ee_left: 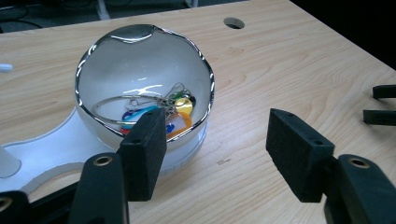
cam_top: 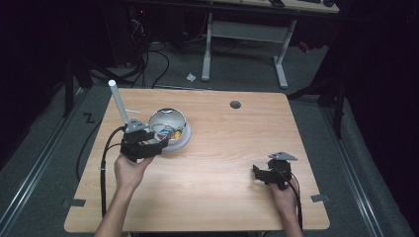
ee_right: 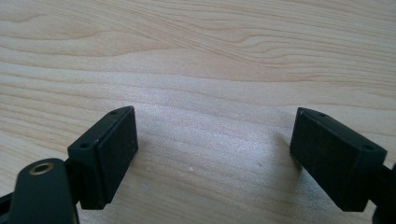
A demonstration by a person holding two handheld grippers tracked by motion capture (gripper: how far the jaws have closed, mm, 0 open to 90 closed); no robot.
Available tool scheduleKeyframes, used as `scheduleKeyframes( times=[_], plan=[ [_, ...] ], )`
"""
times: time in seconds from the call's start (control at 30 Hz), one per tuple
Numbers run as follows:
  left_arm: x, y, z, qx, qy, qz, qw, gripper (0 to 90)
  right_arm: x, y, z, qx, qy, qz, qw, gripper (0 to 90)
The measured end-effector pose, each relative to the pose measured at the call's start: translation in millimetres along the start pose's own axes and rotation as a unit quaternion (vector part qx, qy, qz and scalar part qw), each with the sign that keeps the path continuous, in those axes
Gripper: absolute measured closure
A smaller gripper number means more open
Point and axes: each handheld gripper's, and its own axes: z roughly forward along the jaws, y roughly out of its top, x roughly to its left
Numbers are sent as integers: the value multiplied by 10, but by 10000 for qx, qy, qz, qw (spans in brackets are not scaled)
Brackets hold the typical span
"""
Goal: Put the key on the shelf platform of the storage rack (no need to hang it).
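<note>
The wood surface (cam_top: 212, 163) sits in a dark room. At nine o'clock, keys (ee_left: 161, 112) lie in the bowl (ee_left: 144, 51). The left hand-held gripper (ee_left: 219, 149) has its jaws apart beside the bowl. I think it reaches in next. The right hand-held gripper (ee_right: 215, 154), at four o'clock, has its jaws apart too.

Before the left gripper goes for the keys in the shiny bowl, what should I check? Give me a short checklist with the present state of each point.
1. Left gripper jaws open with nothing between them: ok.
2. Key bunch lies inside the bowl, in sight: ok.
3. Left gripper lined up over the bowl mouth: not ok, one pad sits in front of the rim, the other beside the bowl.
4. Bowl rests steady on its white base: cannot tell.
5. Right gripper open and apart from the bowl: ok.
</note>
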Motion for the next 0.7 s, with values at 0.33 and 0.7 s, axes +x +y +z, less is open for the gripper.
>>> scheduleKeyframes(
  times=[0.33,0.7],
  plan=[
    [-95,-46,35,23,-63,84,9999,383,0,0,0,2,3,2,10000,152],
    [-216,-168,142,69,-196,109,9997,382,0,0,0,1,3,2,10000,152]
  ],
)
